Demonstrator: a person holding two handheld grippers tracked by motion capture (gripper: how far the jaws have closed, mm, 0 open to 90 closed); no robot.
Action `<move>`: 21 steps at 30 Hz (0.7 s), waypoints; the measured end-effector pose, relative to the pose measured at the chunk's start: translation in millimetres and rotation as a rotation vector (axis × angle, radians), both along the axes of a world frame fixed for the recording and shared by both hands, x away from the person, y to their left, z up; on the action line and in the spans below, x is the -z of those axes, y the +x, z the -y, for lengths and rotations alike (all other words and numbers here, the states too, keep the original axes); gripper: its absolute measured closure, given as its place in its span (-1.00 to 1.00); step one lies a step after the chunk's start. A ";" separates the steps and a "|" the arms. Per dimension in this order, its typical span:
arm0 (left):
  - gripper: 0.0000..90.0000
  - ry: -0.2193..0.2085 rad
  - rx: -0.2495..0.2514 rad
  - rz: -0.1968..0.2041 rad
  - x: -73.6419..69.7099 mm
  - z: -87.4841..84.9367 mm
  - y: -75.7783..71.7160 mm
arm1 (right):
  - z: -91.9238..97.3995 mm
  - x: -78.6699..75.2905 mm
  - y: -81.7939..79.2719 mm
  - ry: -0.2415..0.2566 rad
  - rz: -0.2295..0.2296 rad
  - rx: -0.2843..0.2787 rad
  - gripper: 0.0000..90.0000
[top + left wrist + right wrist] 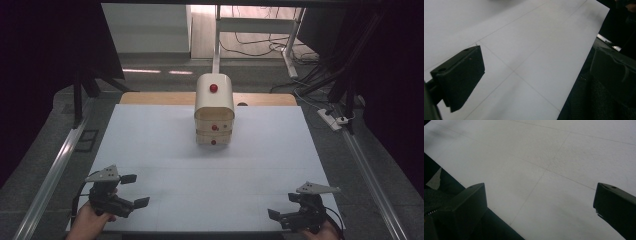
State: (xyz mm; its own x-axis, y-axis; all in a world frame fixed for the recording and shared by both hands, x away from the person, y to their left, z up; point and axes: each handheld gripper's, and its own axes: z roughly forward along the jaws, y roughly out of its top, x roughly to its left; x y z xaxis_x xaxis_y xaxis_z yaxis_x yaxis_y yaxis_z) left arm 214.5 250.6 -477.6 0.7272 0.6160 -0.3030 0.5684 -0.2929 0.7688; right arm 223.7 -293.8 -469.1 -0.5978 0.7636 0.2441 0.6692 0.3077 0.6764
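Cream rounded-top small drawer cabinet with red knobs (214,110) stands at the far middle of our white table mat (150,150), well apart from both tools.
At the near left, our left gripper (136,190) hovers with jaws spread and empty; at the near right, our right gripper (278,215) is likewise released, holding nothing. We judge nothing is begun yet: next we must reach forward and line one gripper up with a knob.

cabinet: my cream drawer cabinet (214,109) with rounded top | pose: upright, front toward me | drawers: three red knobs (214,88) stacked on the front, all pushed in | place: far middle of white table (150,150), well apart from my tools
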 end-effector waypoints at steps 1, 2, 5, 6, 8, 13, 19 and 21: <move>-1.00 -0.001 -0.003 -0.003 0.6 -2.1 -1.4 | -0.1 0.0 0.0 0.000 0.000 0.000 -1.00; -1.00 -0.002 -0.008 -0.005 1.3 -4.0 -2.8 | -0.2 0.0 -0.1 -0.001 0.001 -0.001 -1.00; -1.00 -0.005 -0.023 -0.011 3.2 -9.7 -7.4 | -0.5 0.1 0.0 -0.001 0.001 0.001 -1.00; -1.00 -0.005 -0.028 -0.013 3.9 -11.5 -8.9 | -0.4 0.1 0.0 -0.001 0.001 0.001 -1.00; -1.00 -0.004 -0.039 -0.015 5.1 -15.2 -11.9 | -0.4 0.0 -0.1 0.000 0.001 0.001 -1.00; -1.00 -0.009 -0.069 -0.019 6.8 -24.9 -19.1 | -0.2 0.0 -0.1 -0.002 -0.001 0.001 -1.00; -1.00 -0.001 -0.099 -0.018 8.2 -35.8 -27.1 | -0.3 0.0 0.0 -0.002 -0.001 0.001 -1.00; -1.00 0.003 -0.109 -0.018 8.6 -38.9 -29.6 | -0.3 0.0 0.1 -0.002 -0.001 0.002 -1.00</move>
